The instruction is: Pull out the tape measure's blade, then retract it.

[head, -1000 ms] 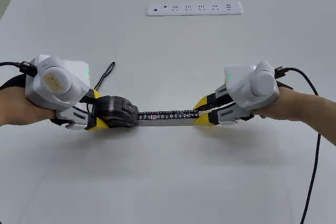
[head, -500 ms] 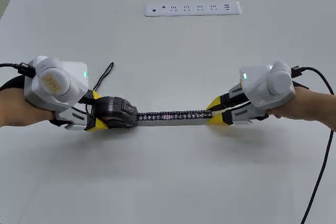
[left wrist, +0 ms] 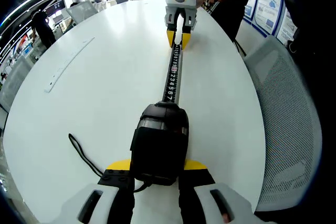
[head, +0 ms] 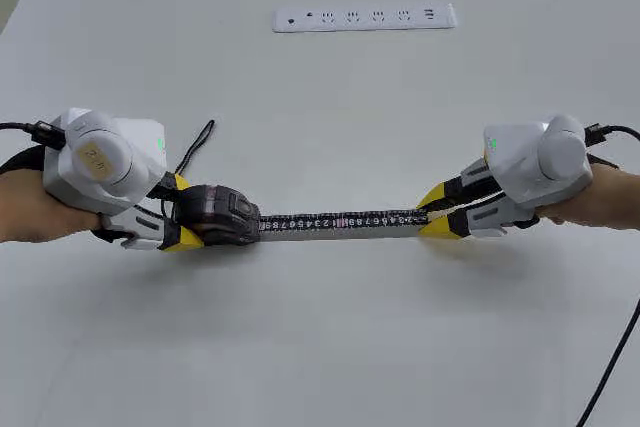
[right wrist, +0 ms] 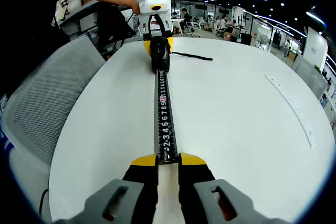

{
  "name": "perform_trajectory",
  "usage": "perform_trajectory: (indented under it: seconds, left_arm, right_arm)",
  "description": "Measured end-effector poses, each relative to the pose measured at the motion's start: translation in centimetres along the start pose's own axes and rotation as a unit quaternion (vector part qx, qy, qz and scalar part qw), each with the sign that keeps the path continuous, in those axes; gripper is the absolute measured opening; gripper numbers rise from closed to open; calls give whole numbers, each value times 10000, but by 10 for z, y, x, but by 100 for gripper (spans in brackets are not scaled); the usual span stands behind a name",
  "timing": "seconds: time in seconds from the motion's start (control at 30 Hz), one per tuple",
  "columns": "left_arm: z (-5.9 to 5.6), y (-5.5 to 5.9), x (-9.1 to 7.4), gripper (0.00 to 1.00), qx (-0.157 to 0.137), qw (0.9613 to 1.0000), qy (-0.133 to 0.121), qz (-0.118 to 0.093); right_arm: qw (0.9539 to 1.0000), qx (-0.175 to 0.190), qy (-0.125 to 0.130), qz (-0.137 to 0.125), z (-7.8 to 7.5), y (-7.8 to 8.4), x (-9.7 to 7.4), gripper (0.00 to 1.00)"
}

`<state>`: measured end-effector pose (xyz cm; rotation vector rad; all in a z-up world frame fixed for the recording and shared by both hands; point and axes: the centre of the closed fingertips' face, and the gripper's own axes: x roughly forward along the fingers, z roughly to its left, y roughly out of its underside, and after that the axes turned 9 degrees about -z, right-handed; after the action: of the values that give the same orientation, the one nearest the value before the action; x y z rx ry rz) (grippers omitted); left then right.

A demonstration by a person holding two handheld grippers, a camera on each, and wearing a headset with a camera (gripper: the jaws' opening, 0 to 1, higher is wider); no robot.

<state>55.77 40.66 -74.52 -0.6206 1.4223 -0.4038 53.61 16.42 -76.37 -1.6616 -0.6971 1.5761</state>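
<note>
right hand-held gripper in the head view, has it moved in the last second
Yes. The right hand-held gripper has slid rightward relative to the power strip, away from the tape measure case, drawing out more blade.

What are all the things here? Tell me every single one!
table: one, white, under everything.
power strip: one, white, far side of the table.
tape measure case: one, black, on the table towards the left.
blade: one, black with white numbers, pulled out rightward from the case.
strap: one, black, lying on the table behind the case.
cable: one, black, near the right edge.
chair: at least one, grey mesh, beside the table.
left gripper: one, white with yellow fingers, shut on the case.
right gripper: one, same colours, shut on the blade's end.
left hand, right hand: one each, holding the grippers.
</note>
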Motion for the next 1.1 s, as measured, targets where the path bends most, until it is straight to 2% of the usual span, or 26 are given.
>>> perform_trajectory:
  seconds: [0.63, 1.1]
  left_arm:
    - [0, 0, 1, 29, 13, 10000, 8, 1]
    - [0, -1, 2, 30, 21, 10000, -25, 0]
  right_arm:
    - [9997, 96, 125, 205, -2, 23, -27, 12]
    - [9994, 91, 137, 299, 0, 25, -27, 13]
